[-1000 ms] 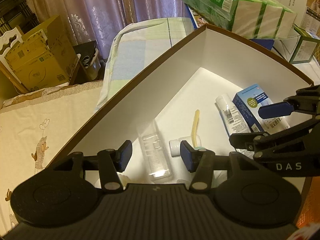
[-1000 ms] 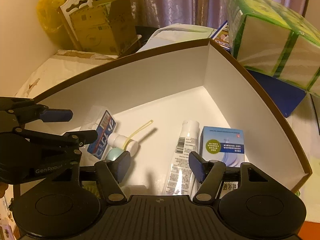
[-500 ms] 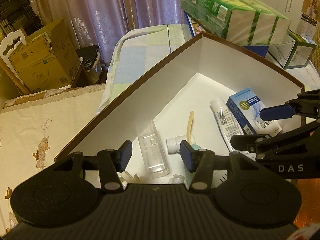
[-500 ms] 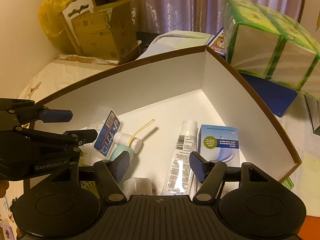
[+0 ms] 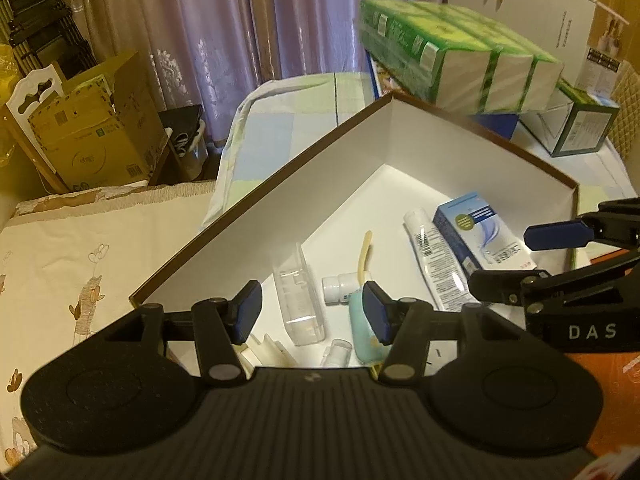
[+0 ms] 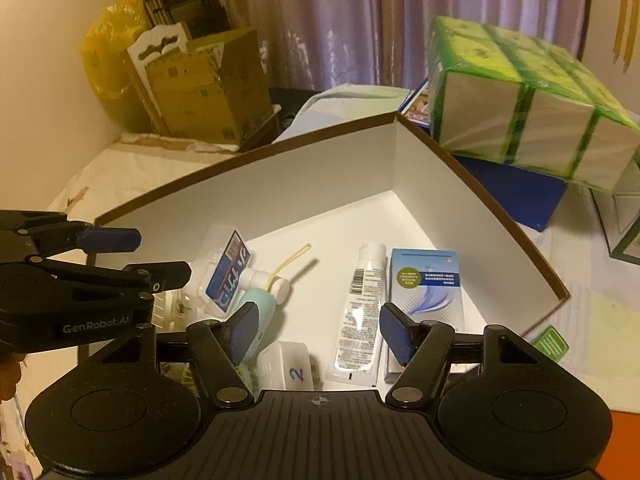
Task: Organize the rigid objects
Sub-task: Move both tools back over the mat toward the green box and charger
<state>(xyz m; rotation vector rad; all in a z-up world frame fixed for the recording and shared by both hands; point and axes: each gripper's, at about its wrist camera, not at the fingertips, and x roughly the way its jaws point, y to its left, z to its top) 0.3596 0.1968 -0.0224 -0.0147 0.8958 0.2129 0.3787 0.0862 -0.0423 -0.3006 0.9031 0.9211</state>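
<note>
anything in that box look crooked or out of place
Mostly tidy: the white tube and blue carton lie side by side. The odd one is the clear blister pack by the left wall of the box, tipped up on edge and leaning rather than flat. Nothing looks spilled or damaged.

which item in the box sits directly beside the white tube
The blue and white carton, flat alongside the white tube, on the side away from the yellow strap.

left gripper [image 5: 312,310] agape, right gripper [image 6: 320,332] agape
</note>
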